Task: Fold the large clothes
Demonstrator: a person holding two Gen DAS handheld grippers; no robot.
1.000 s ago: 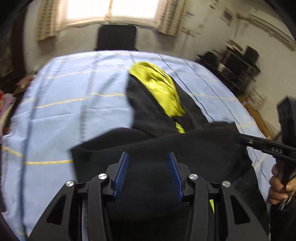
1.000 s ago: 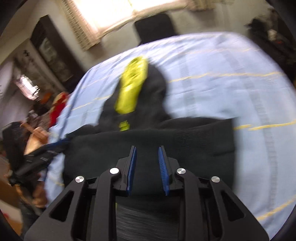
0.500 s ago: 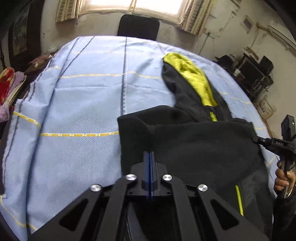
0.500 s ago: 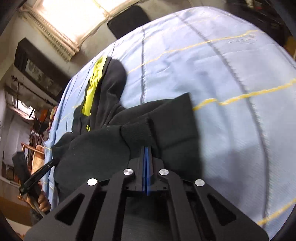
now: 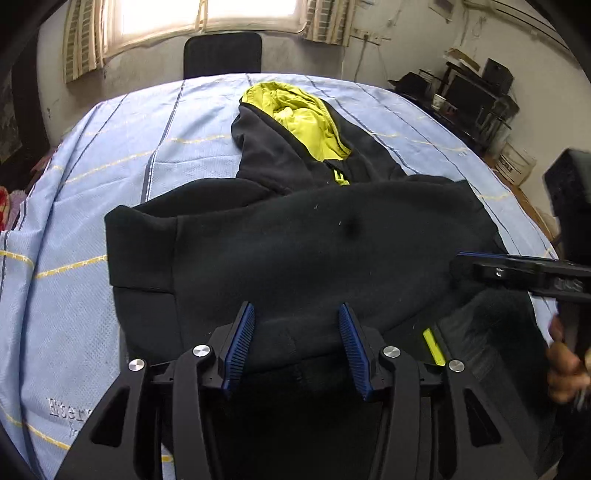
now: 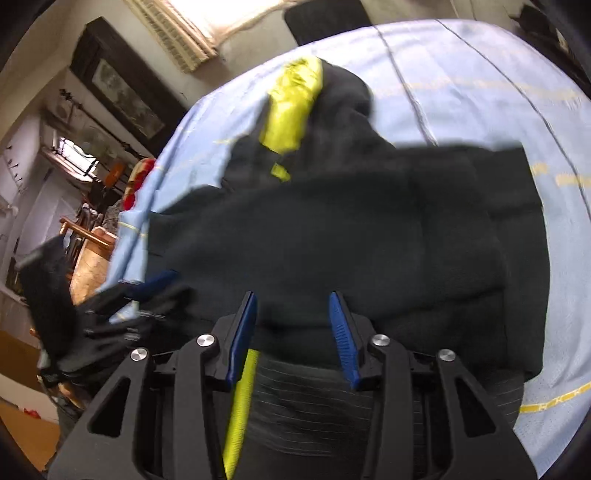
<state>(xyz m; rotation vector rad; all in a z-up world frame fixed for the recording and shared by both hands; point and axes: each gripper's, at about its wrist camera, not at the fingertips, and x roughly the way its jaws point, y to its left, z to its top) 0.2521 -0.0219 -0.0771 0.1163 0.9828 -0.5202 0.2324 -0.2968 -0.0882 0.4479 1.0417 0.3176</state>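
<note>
A black hoodie (image 5: 314, 243) with a yellow-green hood lining (image 5: 303, 118) lies on the light blue cloth (image 5: 92, 177); its lower part is folded up over the body. My left gripper (image 5: 297, 345) is open just above the hoodie's near folded edge, holding nothing. My right gripper (image 6: 291, 334) is open over the same near edge, by a yellow zip strip (image 6: 240, 406). It also shows from the side in the left wrist view (image 5: 517, 269). The hoodie (image 6: 351, 229) fills the right wrist view, which is blurred.
A black chair (image 5: 221, 55) stands at the table's far end under a window (image 5: 207, 14). Shelves with clutter (image 5: 469, 96) stand at the right. A wooden chair and red cloth (image 6: 136, 184) are off the table's left side.
Both grippers were shut on the hoodie's edge half a second ago and have opened, letting the fabric go. The folded part now lies flat over the body.
</note>
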